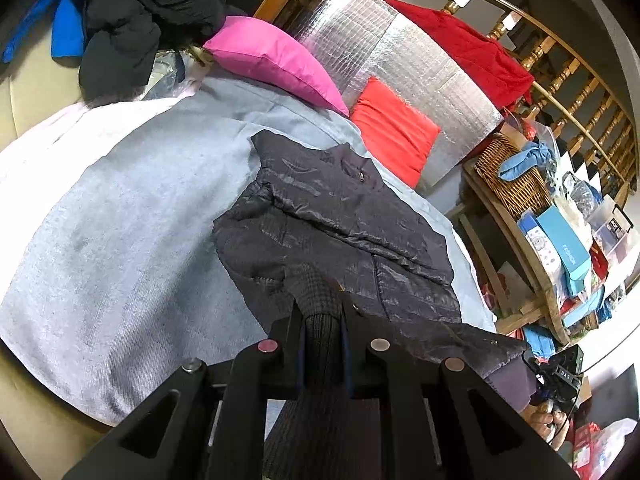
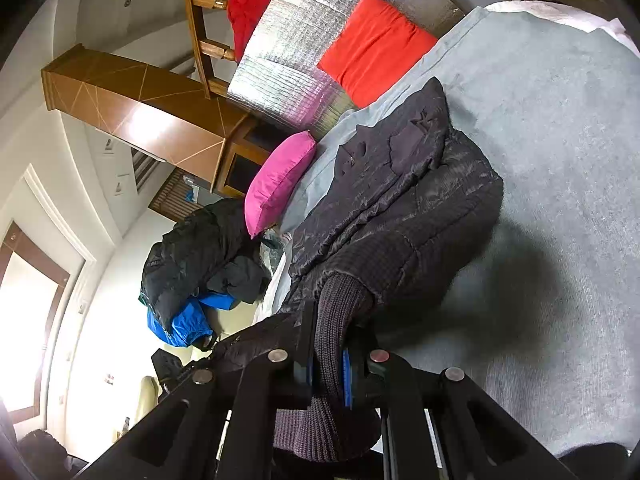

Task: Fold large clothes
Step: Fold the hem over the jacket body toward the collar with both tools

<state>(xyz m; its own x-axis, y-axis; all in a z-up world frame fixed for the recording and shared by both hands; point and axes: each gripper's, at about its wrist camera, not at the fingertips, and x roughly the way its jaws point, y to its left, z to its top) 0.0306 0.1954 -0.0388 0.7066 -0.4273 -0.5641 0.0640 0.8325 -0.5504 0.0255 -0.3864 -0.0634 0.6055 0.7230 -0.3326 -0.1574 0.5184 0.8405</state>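
While the dark puffer jacket [image 1: 340,232] lies spread on the grey blanket [image 1: 120,208], both tongs pinch its ribbed knit edge: left gripper [image 1: 323,320] and right gripper [image 2: 332,344] clamped tight. Pink pillow [image 1: 276,60] sits beyond it, with a red cushion [image 1: 394,128] nearby.

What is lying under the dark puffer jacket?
The dark puffer jacket lies on a grey blanket, which shows all around it. Each hand-held gripper, left and right, is shut on a knit cuff. What lies under the blanket is covered.
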